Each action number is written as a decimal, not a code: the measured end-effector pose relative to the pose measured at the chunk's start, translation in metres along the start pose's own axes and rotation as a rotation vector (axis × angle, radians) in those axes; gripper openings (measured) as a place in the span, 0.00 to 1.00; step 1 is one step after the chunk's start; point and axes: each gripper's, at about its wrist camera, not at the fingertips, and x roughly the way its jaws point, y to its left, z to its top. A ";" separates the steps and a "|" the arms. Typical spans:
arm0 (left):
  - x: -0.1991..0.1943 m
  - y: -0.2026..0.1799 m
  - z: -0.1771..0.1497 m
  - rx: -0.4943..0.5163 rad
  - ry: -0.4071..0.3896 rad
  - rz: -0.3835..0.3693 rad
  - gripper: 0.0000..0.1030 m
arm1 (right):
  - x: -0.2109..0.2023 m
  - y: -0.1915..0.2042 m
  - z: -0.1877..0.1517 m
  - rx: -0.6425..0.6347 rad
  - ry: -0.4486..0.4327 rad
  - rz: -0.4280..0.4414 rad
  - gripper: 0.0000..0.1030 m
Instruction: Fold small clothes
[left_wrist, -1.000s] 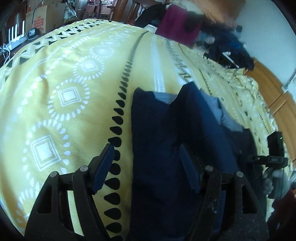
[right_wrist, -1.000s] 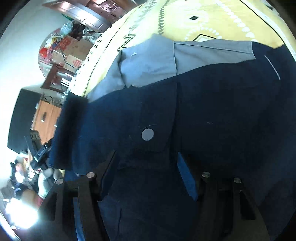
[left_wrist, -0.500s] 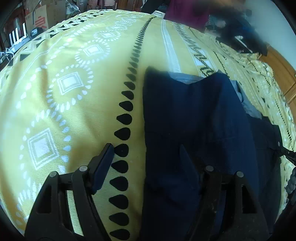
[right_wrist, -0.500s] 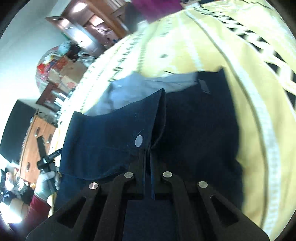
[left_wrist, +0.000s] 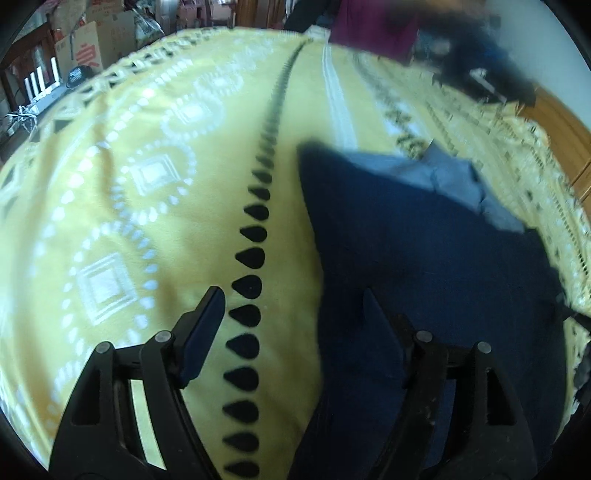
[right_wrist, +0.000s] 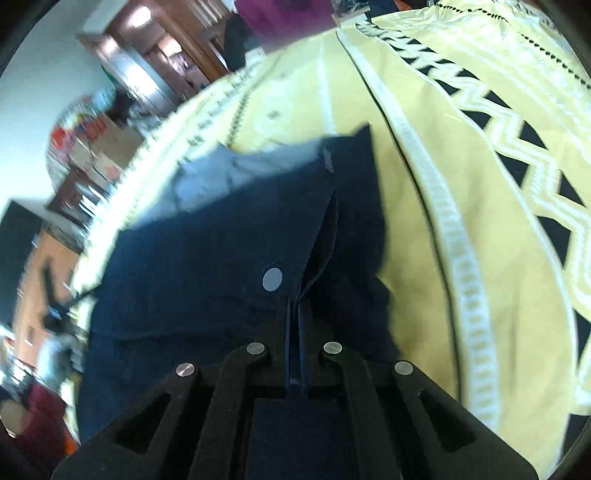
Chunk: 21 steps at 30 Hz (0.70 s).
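Observation:
A small dark navy garment (left_wrist: 424, 266) with a pale grey-blue lining (left_wrist: 436, 173) lies on a yellow patterned bedspread (left_wrist: 129, 221). My left gripper (left_wrist: 291, 317) is open and empty, low over the garment's left edge, its right finger over the cloth. My right gripper (right_wrist: 295, 306) is shut on a fold of the navy garment (right_wrist: 207, 266) beside a silver snap button (right_wrist: 272, 279), lifting that edge. The grey lining (right_wrist: 229, 173) shows at the far end in the right wrist view.
The bedspread (right_wrist: 480, 166) carries black teardrop and zigzag bands. Cardboard boxes (left_wrist: 88, 51) and clutter stand beyond the bed's far left. A maroon cloth (left_wrist: 373, 26) and dark items (left_wrist: 484, 70) lie at the far end. Wooden furniture (right_wrist: 155, 66) stands behind.
My right gripper closed on the garment's fold near the snap button and has pulled it up. My left gripper slid left off the garment, staying open.

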 end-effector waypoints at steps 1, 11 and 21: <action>-0.011 0.000 -0.001 -0.011 -0.027 -0.001 0.74 | 0.004 -0.001 -0.002 -0.016 0.031 0.013 0.09; -0.033 -0.039 -0.002 0.081 -0.071 -0.054 0.74 | -0.042 0.016 0.006 -0.027 -0.119 0.089 0.44; 0.021 -0.059 -0.020 0.114 0.048 0.082 0.81 | 0.038 0.024 0.031 -0.109 0.016 -0.053 0.44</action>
